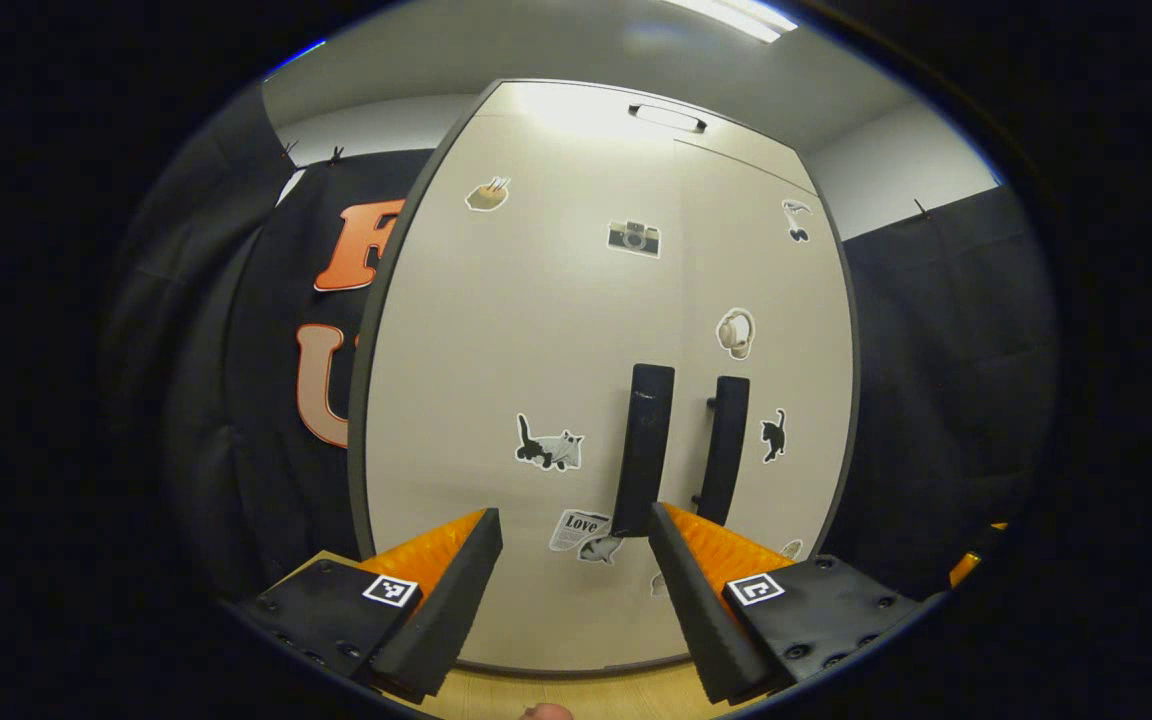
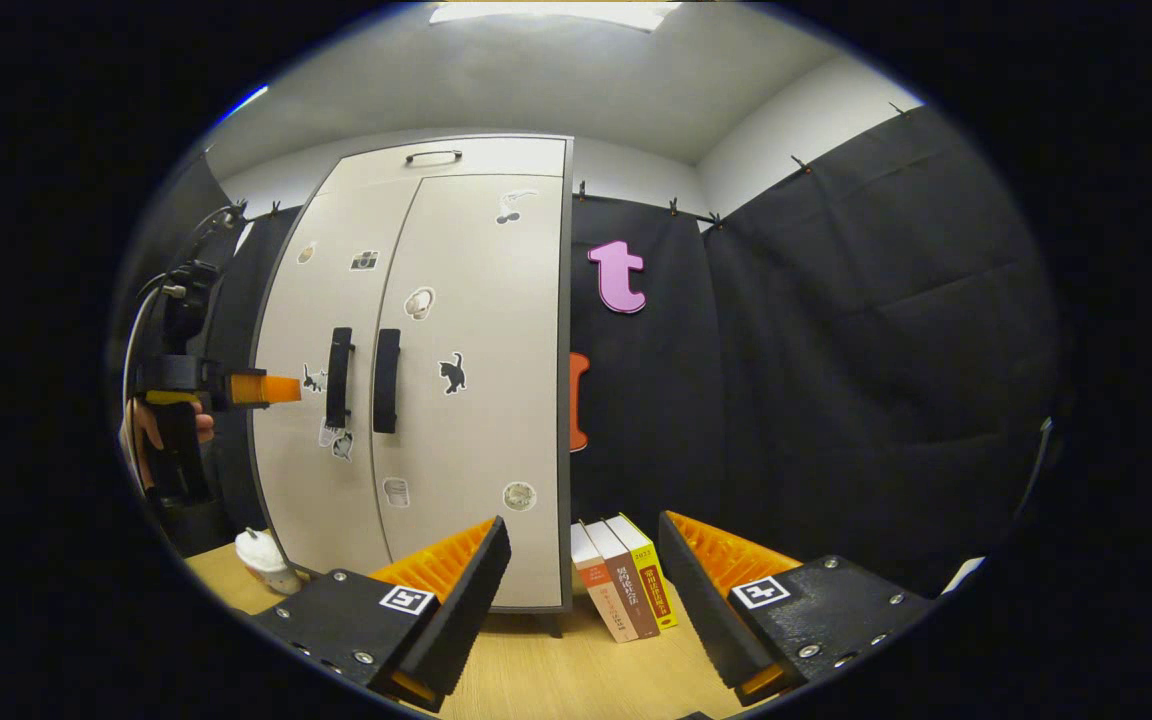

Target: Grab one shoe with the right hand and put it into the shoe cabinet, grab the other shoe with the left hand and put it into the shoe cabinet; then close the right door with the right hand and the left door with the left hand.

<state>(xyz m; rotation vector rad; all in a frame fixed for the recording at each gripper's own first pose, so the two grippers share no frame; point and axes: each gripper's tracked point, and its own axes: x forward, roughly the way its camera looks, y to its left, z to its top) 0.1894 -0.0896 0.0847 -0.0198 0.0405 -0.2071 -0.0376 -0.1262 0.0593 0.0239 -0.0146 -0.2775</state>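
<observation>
Both doors of the tall pale shoe cabinet (image 2: 416, 370) with black bar handles (image 1: 644, 450) look shut, and I see no shoes outside, so I judge them inside and the task all but done. My left tool (image 1: 576, 570) gapes wide just before the left door; my right tool (image 2: 581, 575) hangs wide over the wooden worktop (image 2: 556, 670), well back.

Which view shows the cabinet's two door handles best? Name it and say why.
The left gripper view: the two door handles stand large and close, upright side by side just beyond the left gripper, which is open. The right gripper view shows the same handles smaller and farther off, on the shut cabinet.
</observation>
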